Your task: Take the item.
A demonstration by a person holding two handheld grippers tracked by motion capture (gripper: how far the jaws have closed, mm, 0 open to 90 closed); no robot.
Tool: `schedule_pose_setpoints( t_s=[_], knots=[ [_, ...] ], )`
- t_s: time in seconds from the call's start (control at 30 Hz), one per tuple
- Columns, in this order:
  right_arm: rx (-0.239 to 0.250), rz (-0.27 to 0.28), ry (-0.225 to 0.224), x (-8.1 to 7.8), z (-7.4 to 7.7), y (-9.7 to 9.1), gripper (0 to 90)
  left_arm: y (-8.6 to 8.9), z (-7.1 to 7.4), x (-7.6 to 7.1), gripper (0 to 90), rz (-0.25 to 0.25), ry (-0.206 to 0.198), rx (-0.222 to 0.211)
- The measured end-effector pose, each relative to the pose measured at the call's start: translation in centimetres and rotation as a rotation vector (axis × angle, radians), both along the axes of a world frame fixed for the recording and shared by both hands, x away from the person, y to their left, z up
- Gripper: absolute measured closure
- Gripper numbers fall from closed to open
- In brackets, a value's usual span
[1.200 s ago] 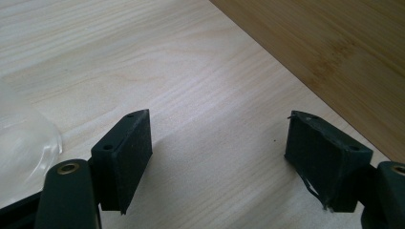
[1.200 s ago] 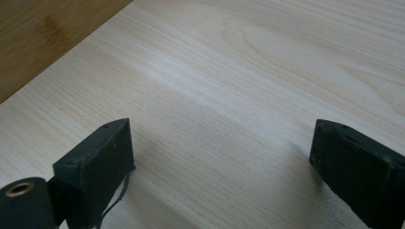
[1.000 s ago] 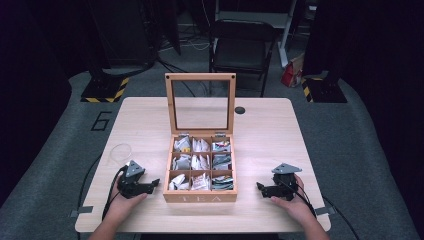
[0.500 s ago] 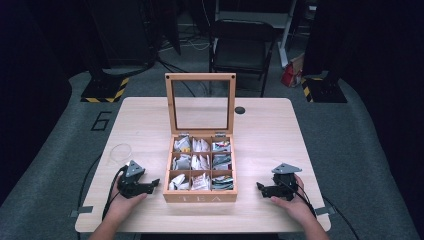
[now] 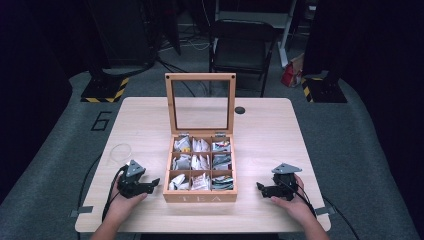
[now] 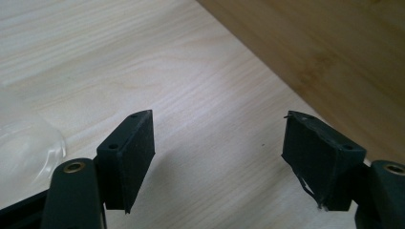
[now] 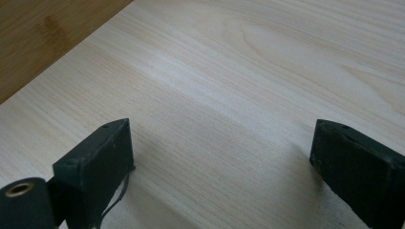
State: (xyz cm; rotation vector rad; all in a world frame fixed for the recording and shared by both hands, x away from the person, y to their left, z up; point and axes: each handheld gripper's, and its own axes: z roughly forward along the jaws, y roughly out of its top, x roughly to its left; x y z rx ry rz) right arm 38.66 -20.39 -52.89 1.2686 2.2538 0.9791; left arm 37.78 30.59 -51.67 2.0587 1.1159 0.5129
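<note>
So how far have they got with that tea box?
Barely begun, I'd say. Done: the tea box stands with its glass lid raised, and all nine compartments hold tea bags. In hand: nothing; the left tongs and the right tongs rest open on the table either side of the box. Left: any handling of the bags, and a clear cup sits unused nearby.

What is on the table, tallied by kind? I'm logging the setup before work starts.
Wooden tea box, lid open, nine compartments of tea bags: 1
Clear glass cup: 1
Handheld tongs, left and right, both open: 2
Small black round thing on the tabletop: 1
Total: 5
</note>
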Motion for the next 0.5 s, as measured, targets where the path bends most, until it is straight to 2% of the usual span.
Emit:
schedule_pose_setpoints(
  t_s=[0.2, 0.23, 0.5],
  knots=[
    [0.003, 0.002, 0.001, 0.0, 0.0, 0.0, 6.7, 0.1, 1.0, -0.6, 31.5, -0.005, -0.009, -0.038],
    [0.003, 0.001, 0.001, 0.0, 0.0, 0.0, 6.7, 0.1, 1.2, -0.7, 32.6, 0.002, -0.014, -0.058],
    [0.0, -0.001, 0.0, 0.0, 0.0, 0.0, 6.7, 0.2, 1.8, -1.0, 33.7, 0.004, -0.006, -0.063]
  ],
)
